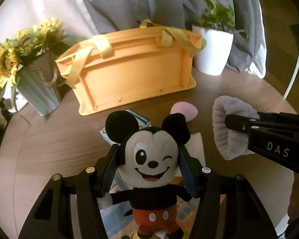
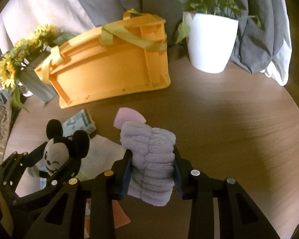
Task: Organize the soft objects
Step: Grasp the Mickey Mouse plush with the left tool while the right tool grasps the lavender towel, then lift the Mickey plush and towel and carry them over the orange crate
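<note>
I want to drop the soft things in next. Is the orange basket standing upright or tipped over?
Tipped over. The orange basket lies on its side on the table, its ribbed underside facing both cameras.

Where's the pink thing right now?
The pink thing lies on the table in front of the orange basket, just past the grey fluffy cloth that the right gripper is holding.

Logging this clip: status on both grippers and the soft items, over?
Left gripper shut on black-eared mouse plush doll. Right gripper shut on fluffy lilac towel. Orange plastic basket ahead, path clear.
</note>
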{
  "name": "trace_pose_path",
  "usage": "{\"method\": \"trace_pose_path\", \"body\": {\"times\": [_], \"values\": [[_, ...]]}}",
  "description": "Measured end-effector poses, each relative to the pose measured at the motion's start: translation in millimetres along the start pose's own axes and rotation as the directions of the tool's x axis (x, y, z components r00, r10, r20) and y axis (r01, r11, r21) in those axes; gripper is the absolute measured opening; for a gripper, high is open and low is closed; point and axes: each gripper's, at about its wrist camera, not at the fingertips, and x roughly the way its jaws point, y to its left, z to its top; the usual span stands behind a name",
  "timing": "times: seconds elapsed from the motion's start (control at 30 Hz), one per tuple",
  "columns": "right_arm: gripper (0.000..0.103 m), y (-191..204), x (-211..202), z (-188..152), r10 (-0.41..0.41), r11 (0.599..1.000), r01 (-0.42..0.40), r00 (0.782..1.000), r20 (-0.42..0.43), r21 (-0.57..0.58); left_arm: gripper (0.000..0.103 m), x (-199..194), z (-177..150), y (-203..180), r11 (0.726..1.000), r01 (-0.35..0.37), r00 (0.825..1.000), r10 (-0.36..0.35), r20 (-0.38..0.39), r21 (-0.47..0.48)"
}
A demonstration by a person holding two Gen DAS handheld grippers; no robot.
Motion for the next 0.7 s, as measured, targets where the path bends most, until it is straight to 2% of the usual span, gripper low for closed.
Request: {"method": "trace_pose_path", "body": {"times": [0.4, 0.7], "values": [[0.037, 14.3, -49.4, 16.3, 0.021, 0.999, -0.017, 0.992, 0.123, -0.029, 0.057, -46.1, 18.5, 15.1, 0.998, 0.000, 0.992, 0.008, 0.124, -0.064], [0.037, 23.7, -88.7, 31.7, 0.031, 0.999, -0.021, 0.970, 0.240, -0.044, 0.057, -82.9, 38.6, 25.6, 0.997, -0.007, 0.970, 0.024, 0.242, -0.072]]}}
